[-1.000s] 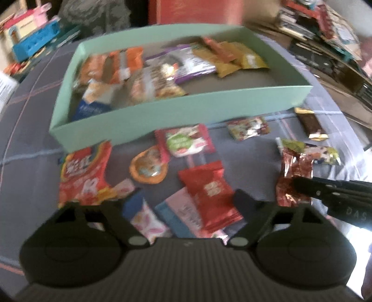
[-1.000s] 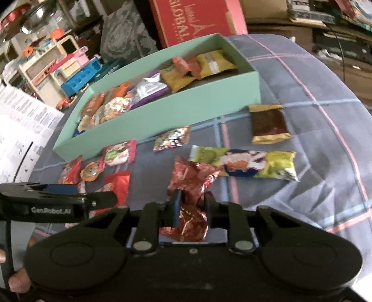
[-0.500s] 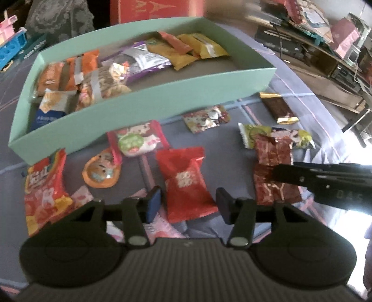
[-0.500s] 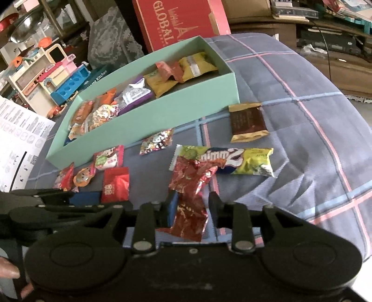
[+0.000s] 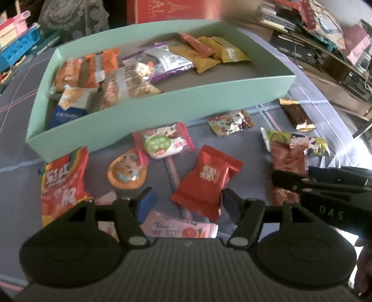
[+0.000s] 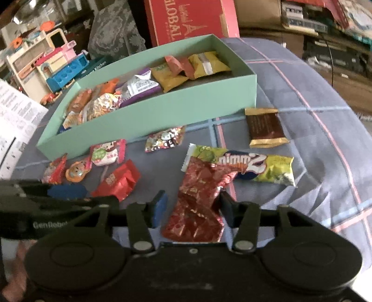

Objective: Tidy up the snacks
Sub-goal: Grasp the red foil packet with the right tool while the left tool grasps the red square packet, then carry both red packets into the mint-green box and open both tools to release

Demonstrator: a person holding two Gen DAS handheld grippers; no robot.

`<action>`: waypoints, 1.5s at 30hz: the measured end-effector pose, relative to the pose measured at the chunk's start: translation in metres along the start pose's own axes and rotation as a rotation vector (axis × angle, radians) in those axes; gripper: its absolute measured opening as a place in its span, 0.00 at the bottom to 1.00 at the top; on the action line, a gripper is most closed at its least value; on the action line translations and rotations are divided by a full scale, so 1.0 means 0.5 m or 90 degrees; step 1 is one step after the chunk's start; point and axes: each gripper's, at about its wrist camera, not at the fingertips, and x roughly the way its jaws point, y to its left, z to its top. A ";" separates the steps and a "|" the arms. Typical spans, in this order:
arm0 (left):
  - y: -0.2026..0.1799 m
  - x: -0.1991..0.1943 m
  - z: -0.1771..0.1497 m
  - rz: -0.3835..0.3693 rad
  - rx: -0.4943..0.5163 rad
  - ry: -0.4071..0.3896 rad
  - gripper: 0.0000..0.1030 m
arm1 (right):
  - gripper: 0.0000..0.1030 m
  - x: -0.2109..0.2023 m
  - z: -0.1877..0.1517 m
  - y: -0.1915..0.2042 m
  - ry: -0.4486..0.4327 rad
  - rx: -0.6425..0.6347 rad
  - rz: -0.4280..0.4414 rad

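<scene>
A mint green box [image 5: 162,116] [image 6: 162,116] holds several snack packets. Loose snacks lie on the checked cloth in front of it. My left gripper [image 5: 188,202] points down over a bright red packet [image 5: 207,181] [image 6: 118,181]. Its jaws are opening, the packet lies between them, and the pads do not press it. My right gripper [image 6: 193,204] straddles a crumpled dark red foil packet [image 6: 197,202] [image 5: 288,160]. Its jaws are closing, and the left pad [image 6: 159,206] stands clear of the foil.
A green nimm2 packet [image 6: 255,165], a brown and gold packet [image 6: 265,127], a silver patterned sweet [image 6: 165,139], a pink lollipop [image 5: 162,144] and a pink packet [image 5: 179,228] lie loose. A red carton [image 6: 190,21] and toys [image 6: 58,62] stand behind the box.
The right jaws, shut on the dark red foil packet a second ago, now stand wider around it. The left jaws narrowed around the bright red packet, then spread again.
</scene>
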 end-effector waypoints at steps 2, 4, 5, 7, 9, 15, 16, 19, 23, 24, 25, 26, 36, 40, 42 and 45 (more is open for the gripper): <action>-0.011 0.008 0.007 -0.001 0.018 0.002 0.63 | 0.26 -0.003 0.002 -0.010 0.007 0.007 0.014; -0.023 0.015 0.011 -0.001 0.037 0.000 0.63 | 0.25 -0.010 -0.002 -0.022 0.010 0.016 0.019; -0.030 0.016 0.012 -0.001 0.047 -0.003 0.61 | 0.25 -0.012 -0.003 -0.030 0.012 0.027 0.024; -0.045 0.014 0.009 -0.002 0.070 -0.012 0.37 | 0.24 -0.020 -0.006 -0.044 0.015 0.048 0.034; -0.052 0.010 0.007 -0.011 0.077 -0.011 0.36 | 0.24 -0.028 -0.009 -0.054 0.014 0.063 0.040; -0.038 -0.014 0.005 -0.036 0.031 -0.005 0.35 | 0.24 -0.052 -0.001 -0.065 -0.002 0.083 0.071; -0.034 -0.023 0.008 -0.039 0.025 -0.009 0.35 | 0.24 -0.058 0.002 -0.064 -0.007 0.083 0.076; -0.023 -0.052 0.023 -0.044 0.008 -0.030 0.35 | 0.24 -0.075 0.024 -0.060 -0.024 0.085 0.098; -0.008 -0.088 0.070 -0.035 -0.008 -0.076 0.35 | 0.24 -0.094 0.077 -0.053 -0.060 0.083 0.120; -0.003 -0.094 0.085 -0.032 -0.011 -0.087 0.33 | 0.24 -0.098 0.096 -0.052 -0.071 0.083 0.125; 0.001 -0.101 0.104 -0.028 -0.014 -0.100 0.26 | 0.24 -0.099 0.112 -0.050 -0.079 0.082 0.129; 0.005 -0.104 0.121 -0.025 -0.015 -0.106 0.17 | 0.24 -0.100 0.130 -0.048 -0.089 0.080 0.132; 0.030 -0.069 0.256 0.001 -0.041 -0.127 0.16 | 0.24 -0.023 0.285 -0.020 -0.108 0.052 0.117; 0.020 -0.071 0.243 -0.005 -0.020 -0.118 0.21 | 0.24 -0.027 0.292 -0.014 -0.123 0.047 0.129; 0.012 -0.072 0.218 -0.004 -0.014 -0.103 0.46 | 0.24 -0.033 0.286 -0.016 -0.123 0.048 0.131; -0.002 -0.063 0.165 -0.012 -0.017 -0.077 0.47 | 0.24 -0.041 0.265 -0.025 -0.124 0.052 0.125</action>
